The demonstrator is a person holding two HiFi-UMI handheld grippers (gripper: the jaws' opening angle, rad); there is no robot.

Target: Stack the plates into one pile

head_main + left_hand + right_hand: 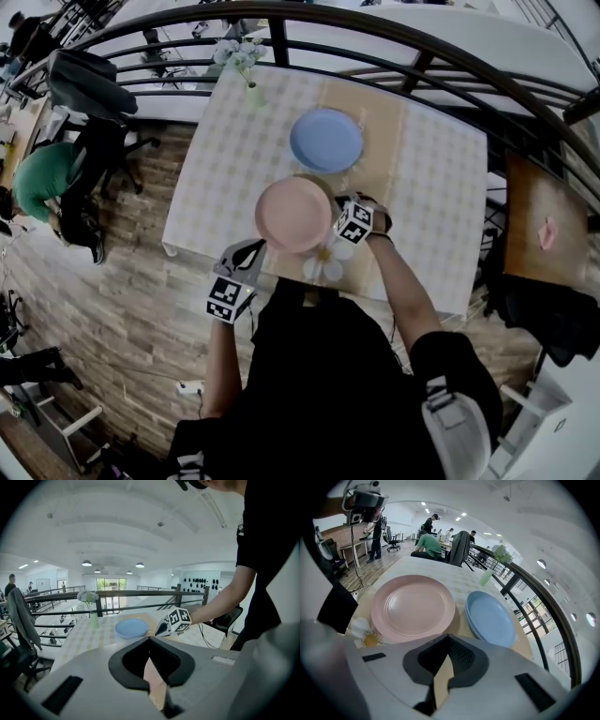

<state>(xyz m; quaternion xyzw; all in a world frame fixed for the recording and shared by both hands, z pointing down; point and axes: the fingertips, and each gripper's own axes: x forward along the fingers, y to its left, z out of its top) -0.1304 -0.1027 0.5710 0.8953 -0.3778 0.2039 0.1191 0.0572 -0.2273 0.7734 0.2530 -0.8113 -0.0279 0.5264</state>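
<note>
A pink plate [293, 214] hangs a little over the near half of the checked table [234, 159], carried between my two grippers. My left gripper [255, 249] is shut on its near left rim, and a pink sliver shows between the jaws in the left gripper view [151, 667]. My right gripper [336, 217] is shut at the plate's right rim [440, 635]; the whole pink plate [412, 606] spreads ahead and to the left of its tips. A stack of blue plates [325, 140] lies farther back on the tan runner, also in both gripper views [131, 627] [490, 618].
A flower-shaped mat [326, 265] lies by the table's near edge. A vase of flowers [246, 75] stands at the far left corner. A black railing [309, 37] curves behind the table. A wooden side table [544, 234] is to the right; a person in green [42, 178] sits to the left.
</note>
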